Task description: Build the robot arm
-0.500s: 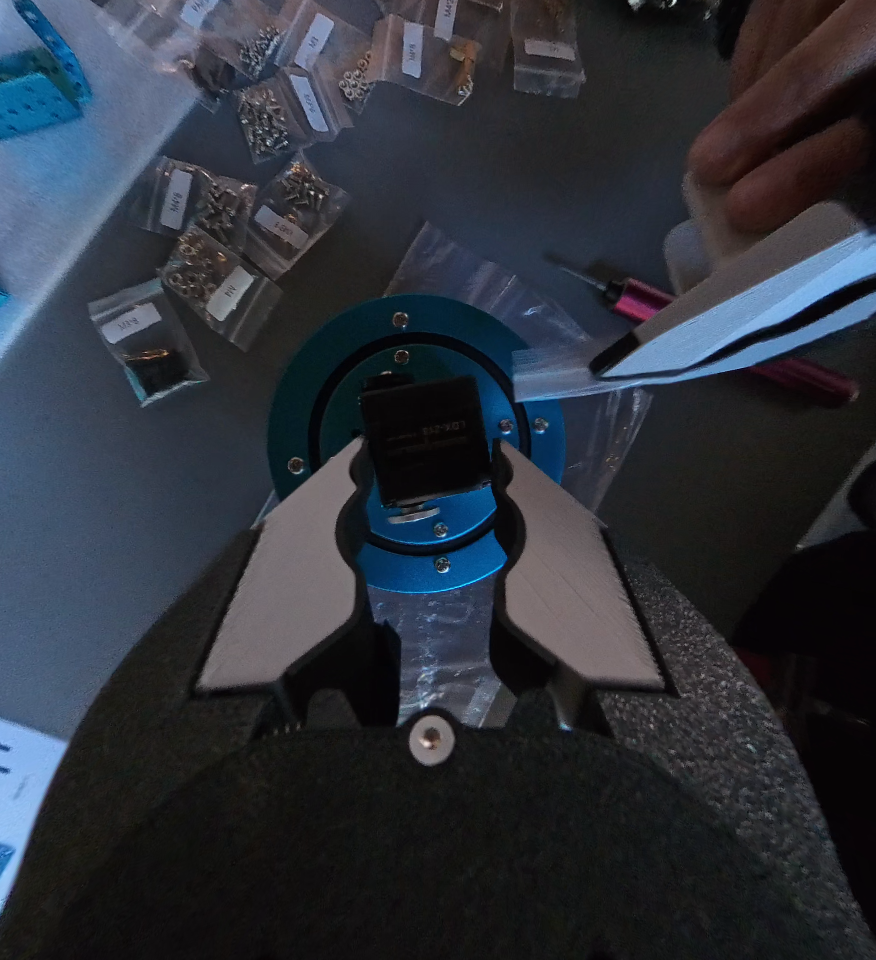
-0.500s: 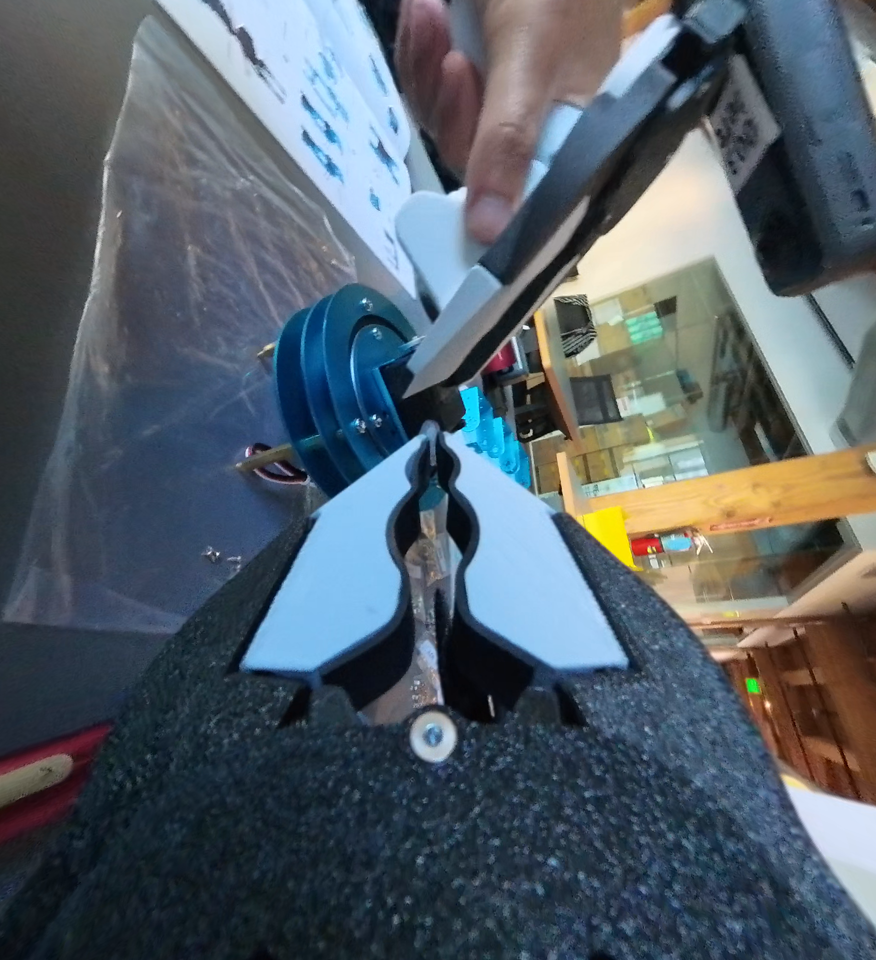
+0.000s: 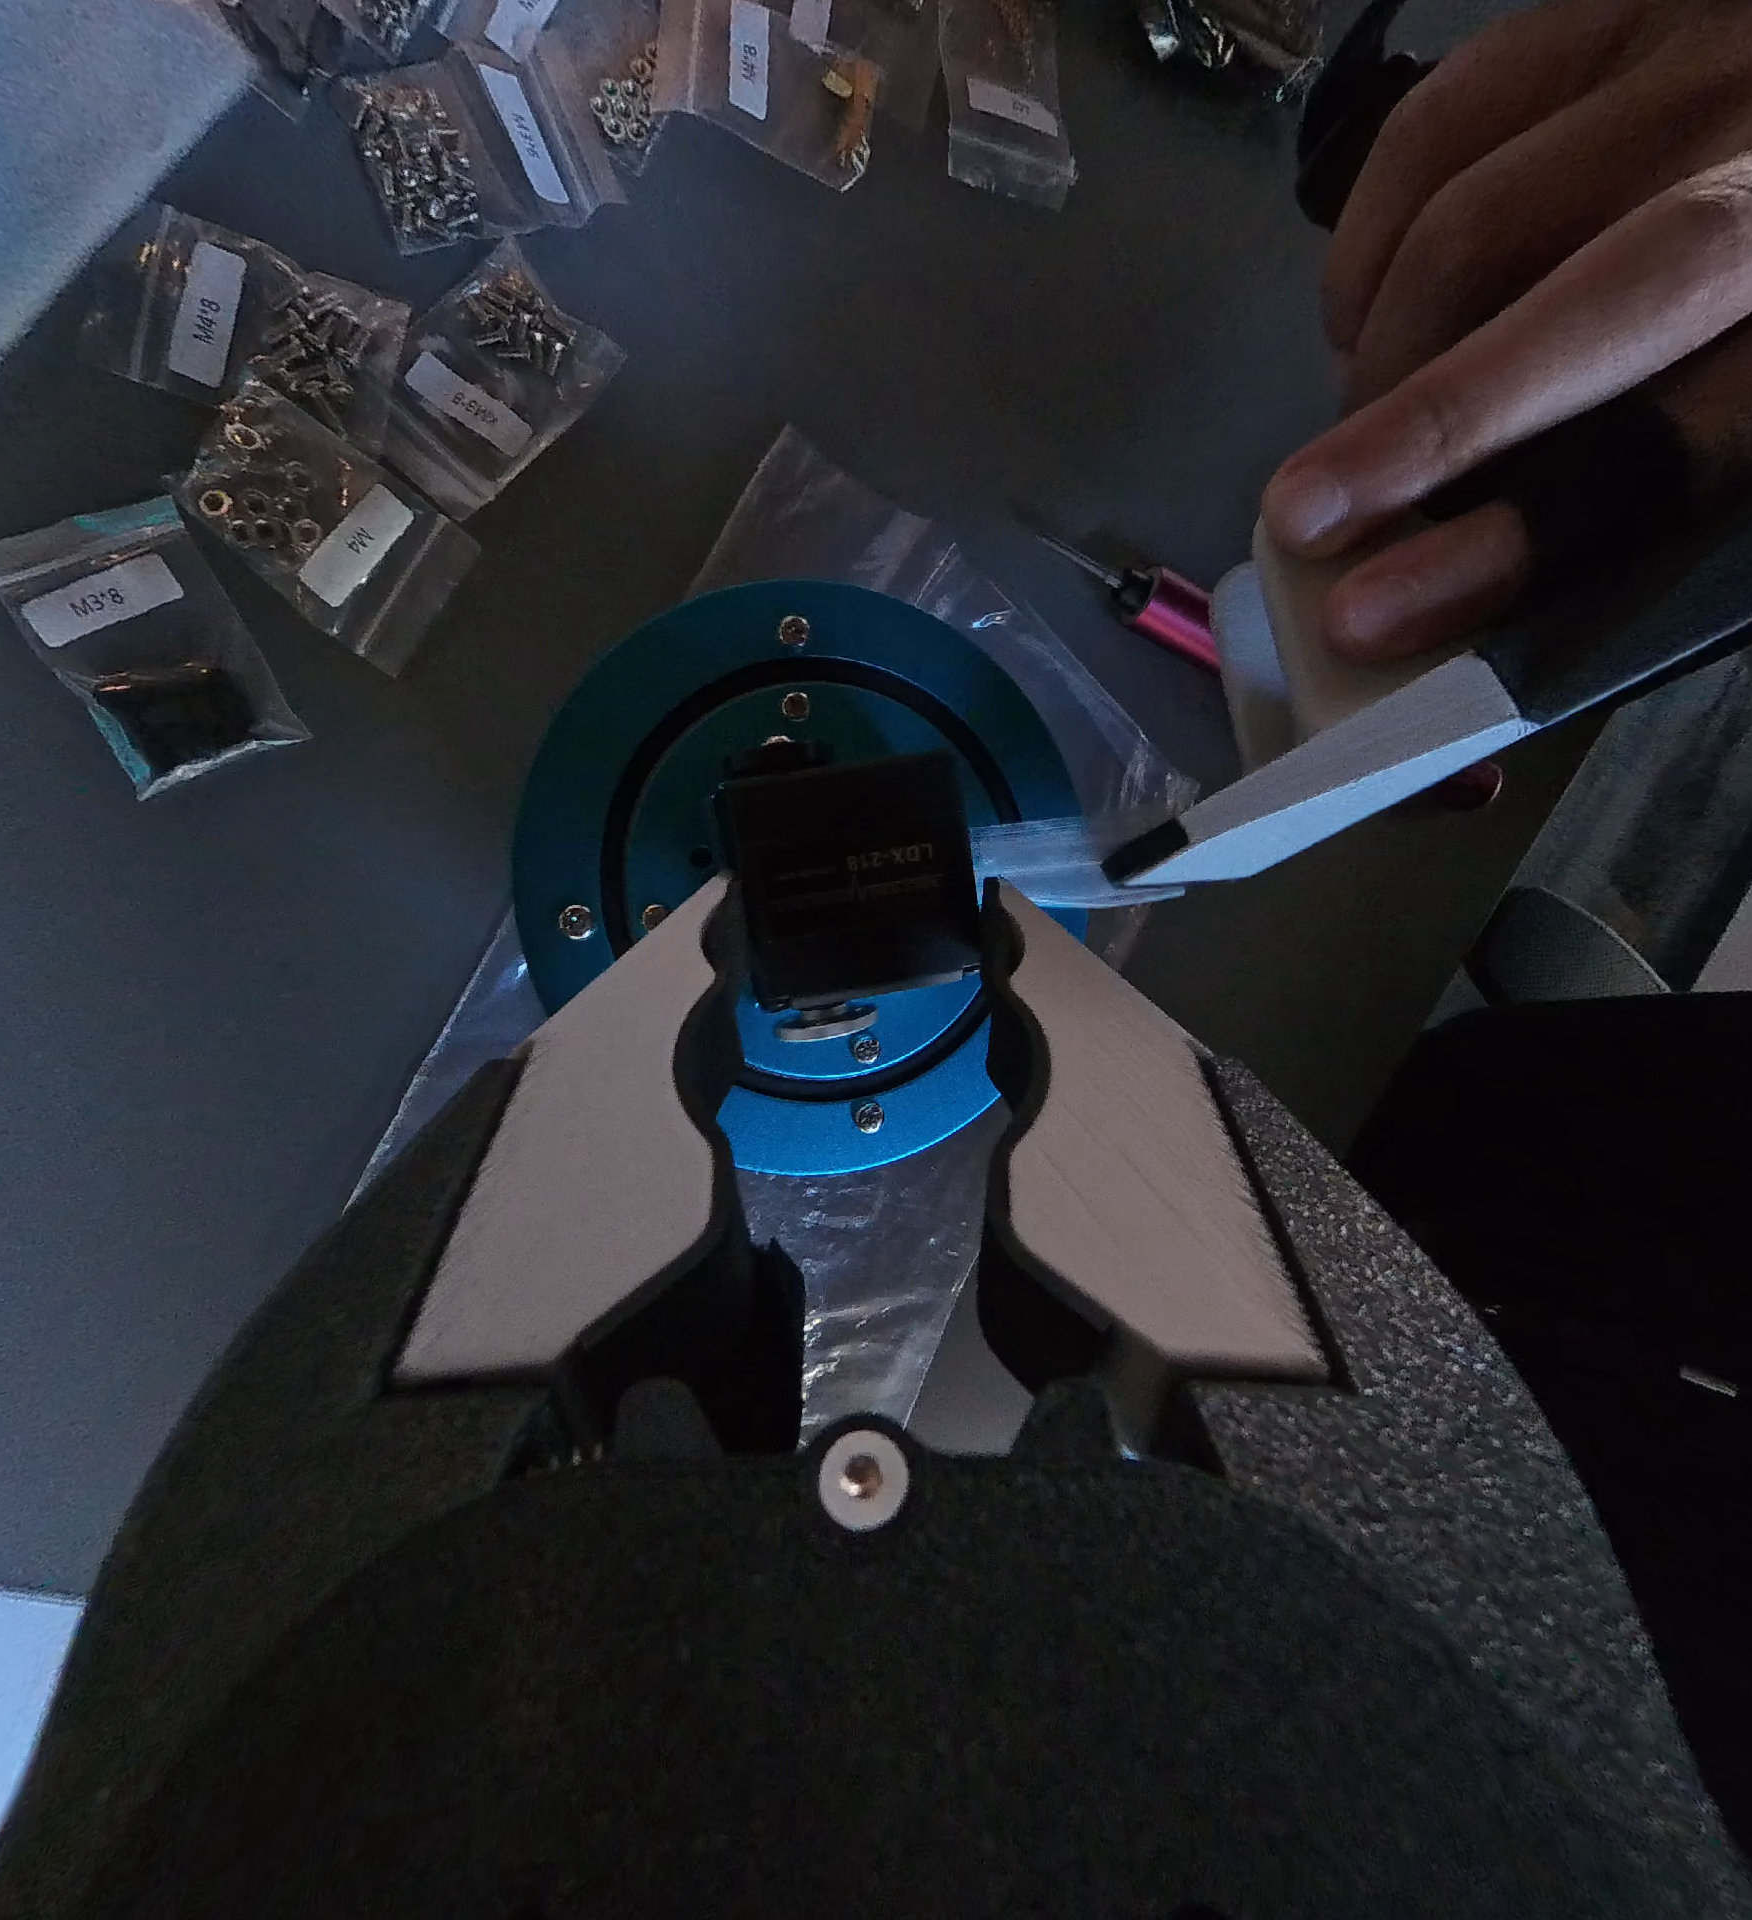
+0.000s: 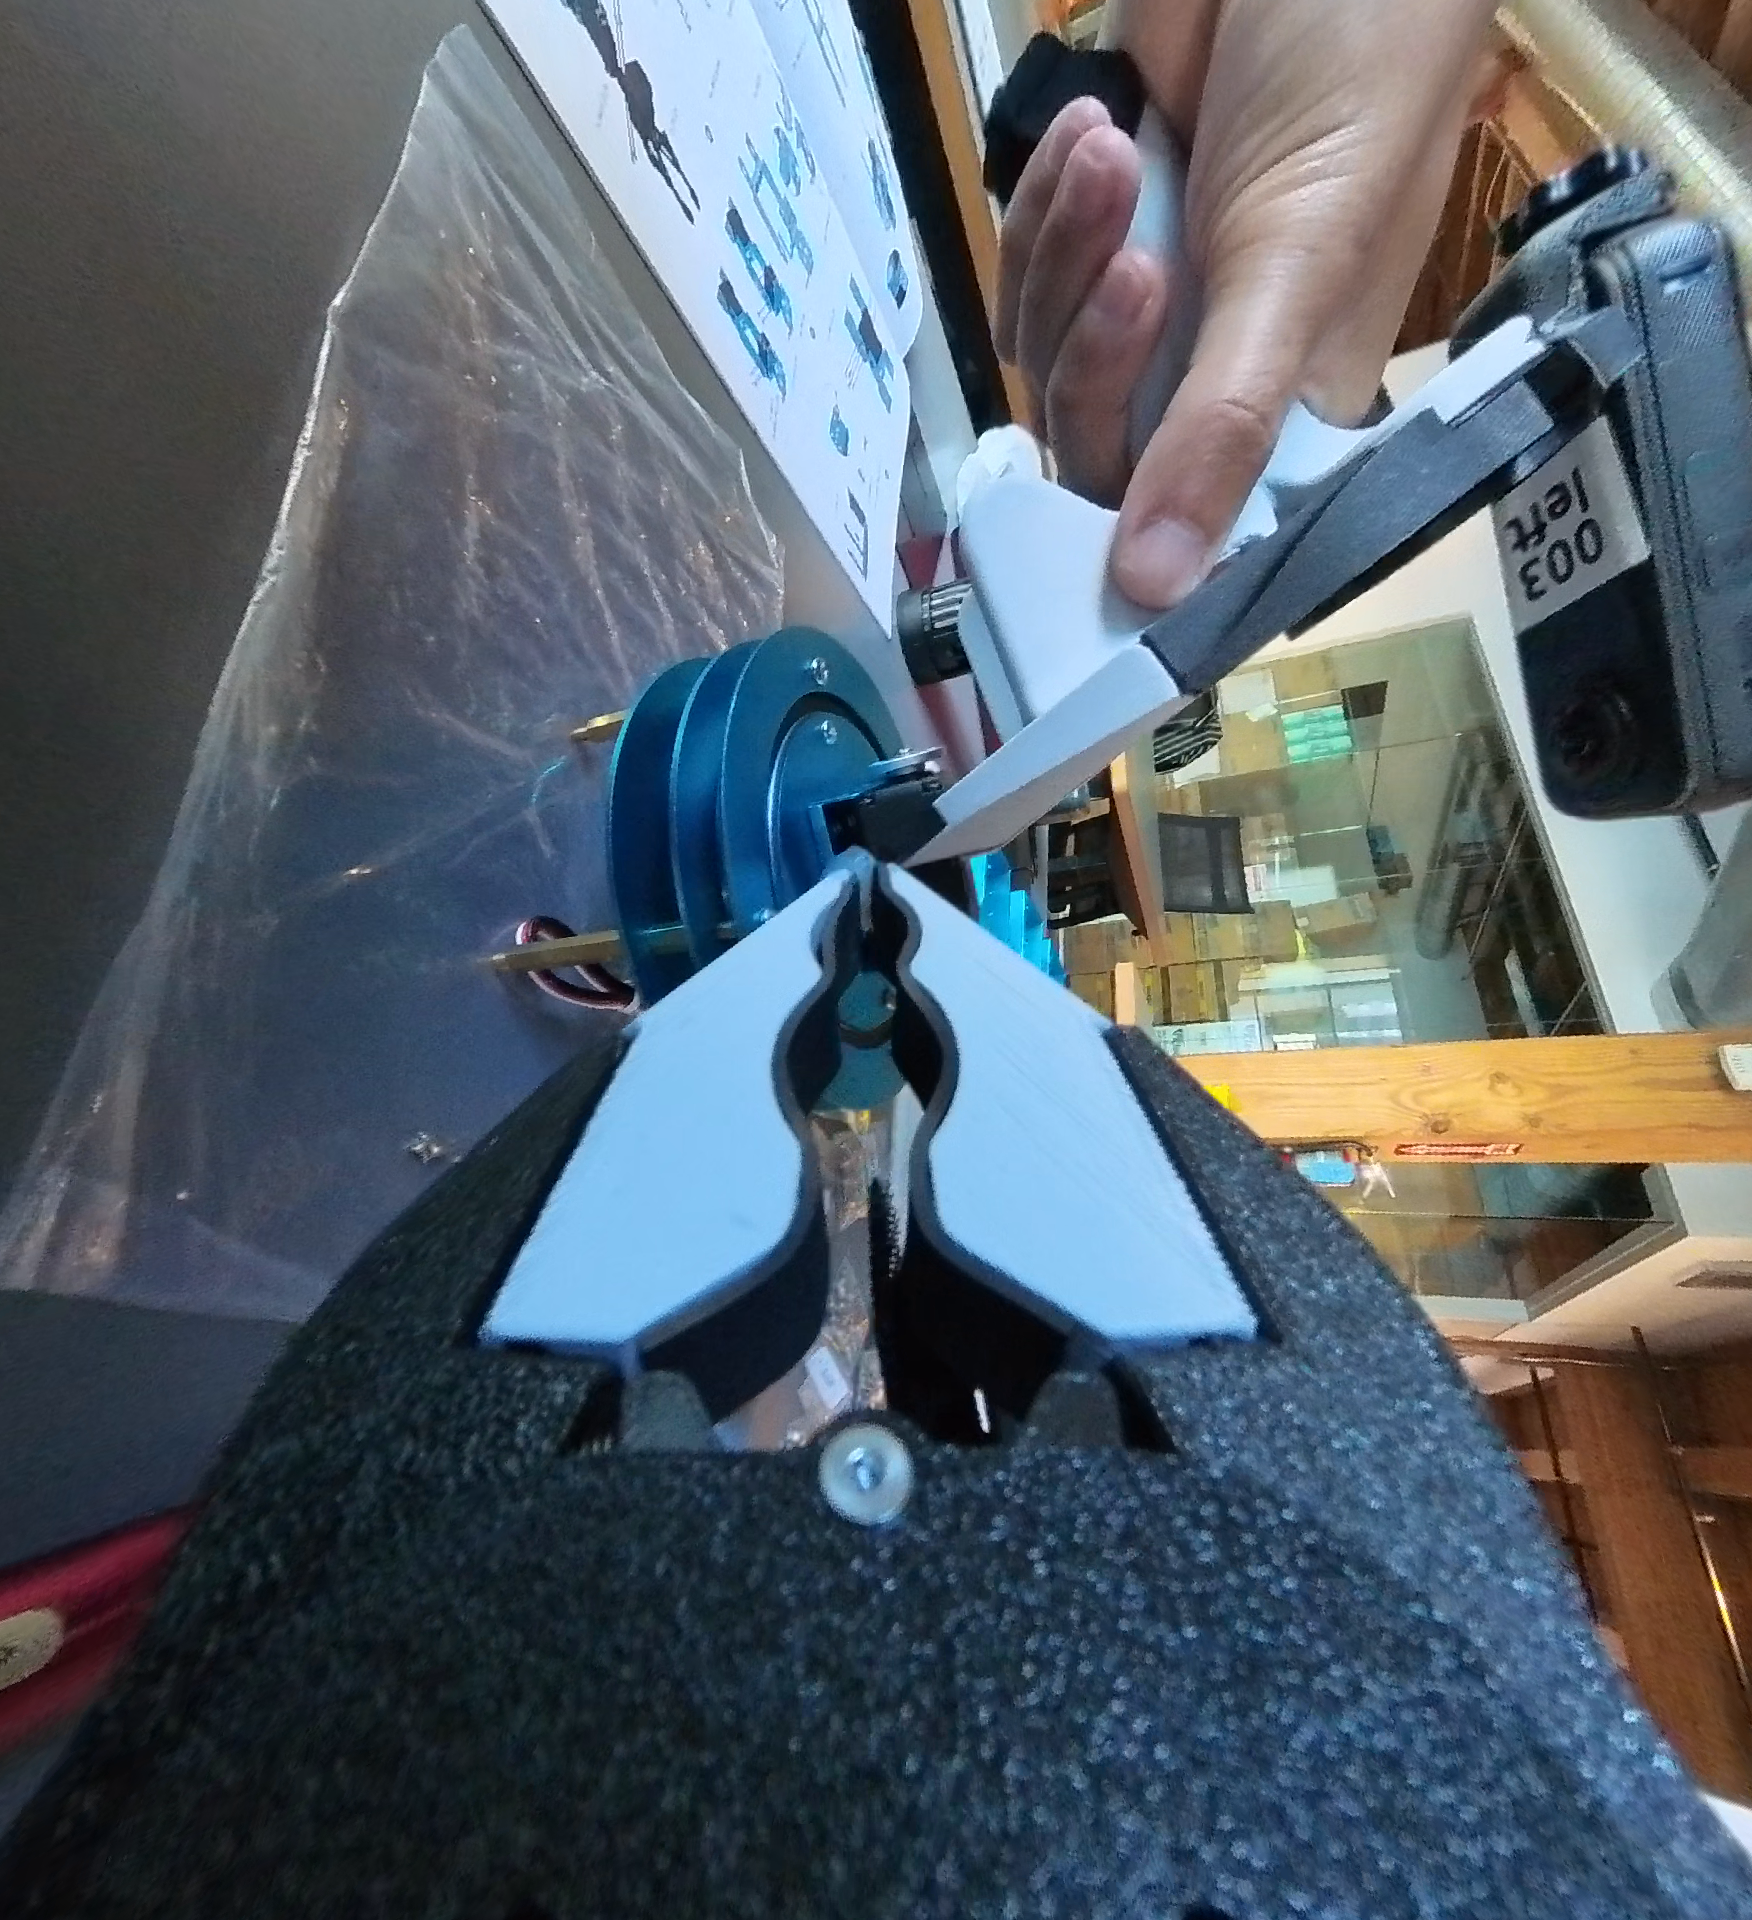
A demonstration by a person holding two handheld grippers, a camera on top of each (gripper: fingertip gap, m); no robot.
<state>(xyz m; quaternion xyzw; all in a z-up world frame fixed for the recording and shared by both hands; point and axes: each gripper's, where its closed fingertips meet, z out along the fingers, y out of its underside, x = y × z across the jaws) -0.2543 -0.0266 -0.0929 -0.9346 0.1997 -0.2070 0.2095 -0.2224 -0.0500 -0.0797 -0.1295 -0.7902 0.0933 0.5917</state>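
A dark grey table [image 3: 176, 1039] carries a large clear plastic bag [image 4: 384, 727] laid flat, and on the bag rests a blue round base [image 3: 581, 821] built of stacked rings, with a black servo block [image 3: 851, 883] standing up from its middle. The left gripper [image 3: 856, 899] has its two pale fingers set against opposite sides of the servo block, spread only to the block's width and clamped on it. The right gripper [image 4: 867, 868], held almost level with the table, has its fingertips pressed together on the edge of a small clear bag [image 3: 1033, 857] just beside the servo block; in the left wrist view a hand [image 3: 1578, 343] grips this tool. Behind the base lie several small clear packets of screws and nuts [image 3: 332, 416], each with a white label, and to the right a pink-handled screwdriver [image 3: 1158, 608]. A printed sheet [image 4: 799, 239] lies at the table's edge.
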